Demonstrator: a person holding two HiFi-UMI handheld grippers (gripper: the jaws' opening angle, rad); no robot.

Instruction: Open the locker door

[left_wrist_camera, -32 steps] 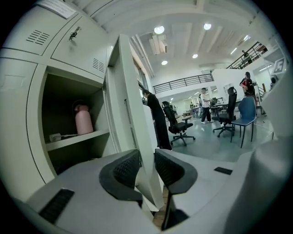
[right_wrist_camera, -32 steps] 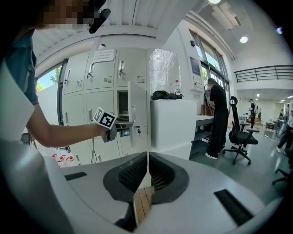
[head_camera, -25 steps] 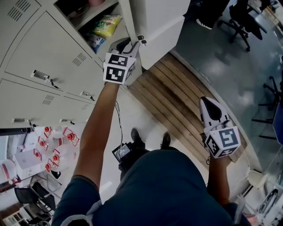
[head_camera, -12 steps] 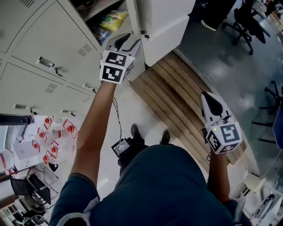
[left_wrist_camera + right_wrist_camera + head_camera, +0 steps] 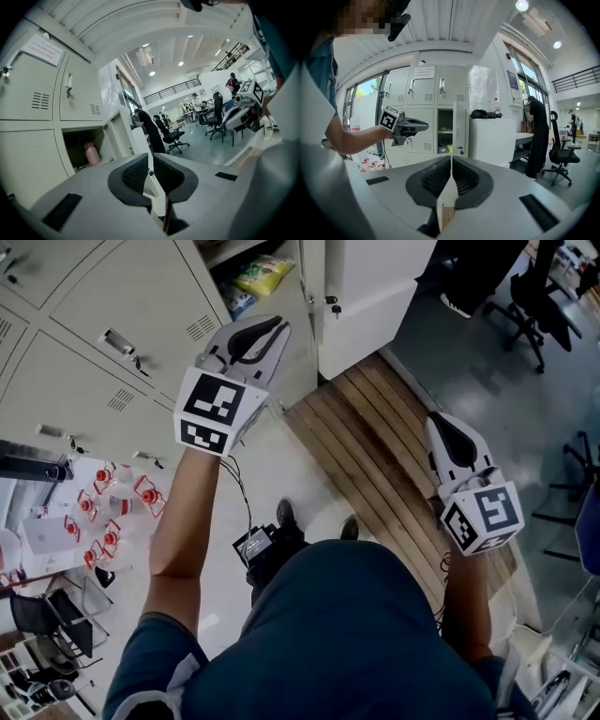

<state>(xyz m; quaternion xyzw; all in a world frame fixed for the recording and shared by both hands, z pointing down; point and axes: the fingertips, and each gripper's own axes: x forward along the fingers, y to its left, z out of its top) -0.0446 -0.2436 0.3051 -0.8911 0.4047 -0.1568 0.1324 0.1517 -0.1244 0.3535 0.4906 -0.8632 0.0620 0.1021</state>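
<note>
The grey locker bank point(image 5: 112, 306) fills the upper left of the head view. One locker door point(image 5: 314, 292) stands swung out, its lock at its outer edge. The opened compartment holds a yellow snack bag point(image 5: 262, 273). My left gripper point(image 5: 272, 329) hovers just left of and below the door edge, jaws shut with nothing between them. It touches nothing. In the right gripper view the door point(image 5: 459, 129) shows edge-on, with the left gripper point(image 5: 410, 125) to its left. My right gripper point(image 5: 439, 427) hangs shut and empty over the wooden platform point(image 5: 375, 446).
A white cabinet point(image 5: 384, 287) stands right of the open door. Several red-capped bottles point(image 5: 103, 521) sit on the floor at the left. Office chairs point(image 5: 530, 296) stand at the far right. A pink bottle point(image 5: 92, 153) rests in an open compartment. A person in black point(image 5: 539, 136) stands by a desk.
My left gripper has drawn back down and to the left, away from the door's lock edge. The door stands a little wider open. The right gripper has barely moved.
</note>
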